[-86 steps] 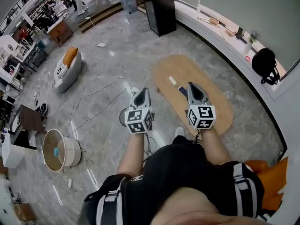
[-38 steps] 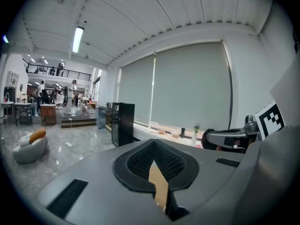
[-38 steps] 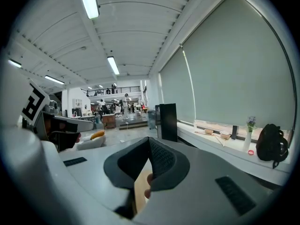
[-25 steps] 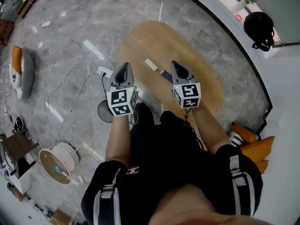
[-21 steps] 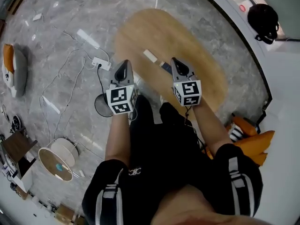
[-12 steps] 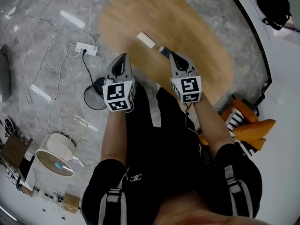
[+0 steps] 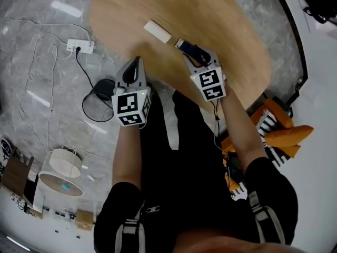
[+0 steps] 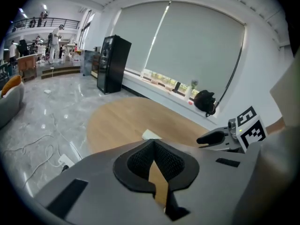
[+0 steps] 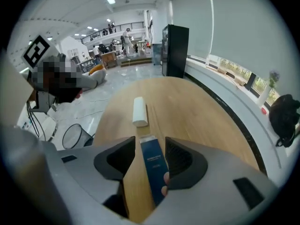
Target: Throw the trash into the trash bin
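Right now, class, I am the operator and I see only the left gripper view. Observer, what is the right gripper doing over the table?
Observer: The right gripper has just been opening its jaws. A dark blue packet lies between them on the wooden table, not clamped.
Operator: Where is the trash bin?
Observer: A black mesh bin stands on the floor by the table's near edge, left of the left gripper in the head view.
Operator: And the white piece I see?
Observer: The white piece lies just beyond the packet, apart from it.
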Demonstrator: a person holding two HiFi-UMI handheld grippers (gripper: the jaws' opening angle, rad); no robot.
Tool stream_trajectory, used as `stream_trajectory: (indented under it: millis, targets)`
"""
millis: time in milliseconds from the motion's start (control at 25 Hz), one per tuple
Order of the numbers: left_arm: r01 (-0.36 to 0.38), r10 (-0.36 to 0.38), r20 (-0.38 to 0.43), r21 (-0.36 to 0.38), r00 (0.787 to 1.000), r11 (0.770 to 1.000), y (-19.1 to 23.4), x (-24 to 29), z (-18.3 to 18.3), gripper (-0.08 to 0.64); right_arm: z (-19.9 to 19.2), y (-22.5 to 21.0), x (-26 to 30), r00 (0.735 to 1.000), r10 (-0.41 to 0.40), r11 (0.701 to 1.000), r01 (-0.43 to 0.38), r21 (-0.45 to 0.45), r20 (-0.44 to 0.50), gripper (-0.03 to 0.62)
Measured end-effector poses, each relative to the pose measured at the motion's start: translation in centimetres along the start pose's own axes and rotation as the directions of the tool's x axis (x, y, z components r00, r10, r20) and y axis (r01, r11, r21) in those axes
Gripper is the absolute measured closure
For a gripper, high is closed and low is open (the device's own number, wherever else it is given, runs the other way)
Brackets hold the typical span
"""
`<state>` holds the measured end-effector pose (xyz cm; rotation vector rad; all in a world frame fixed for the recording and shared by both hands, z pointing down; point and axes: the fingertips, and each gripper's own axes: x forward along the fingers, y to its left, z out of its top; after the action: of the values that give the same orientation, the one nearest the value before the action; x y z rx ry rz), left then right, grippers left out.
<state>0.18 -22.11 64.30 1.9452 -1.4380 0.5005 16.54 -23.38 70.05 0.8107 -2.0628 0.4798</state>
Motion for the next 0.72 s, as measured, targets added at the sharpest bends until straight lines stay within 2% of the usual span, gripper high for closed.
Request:
stream_trajectory:
  millis: [200,520,600,720]
  targets:
    - [0.003,-0.004,-0.009,-0.022,1.000,1.000,-0.7,0.0,-1.0,0.555,-3.3,-0.7,1.8,0.992,0.011,0.997,-0.020,-0.071,-0.126,0.397]
    - [0.009,-0.009,-0.024,0.000,1.000,1.000,-1.7,0.0,-1.3,0.555,-5.9,-1.7,3.3,0.974,-0.004,0.989,-0.029,-0.143,-0.225,0.394]
    - [0.011,-0.010,-0.031,0.033,0.999,0.999,-1.8,0.2,-1.5,0.555,-6.0,-1.5,3.6,0.974,0.005,0.989,-0.038,-0.140,-0.227,0.397]
    - [0.017,-0.016,-0.036,0.034,0.999,0.999,-1.9,0.5,-1.6,0.555,-4.9,-1.5,3.0,0.983,0.033,0.998,-0.044,-0.053,-0.180,0.402]
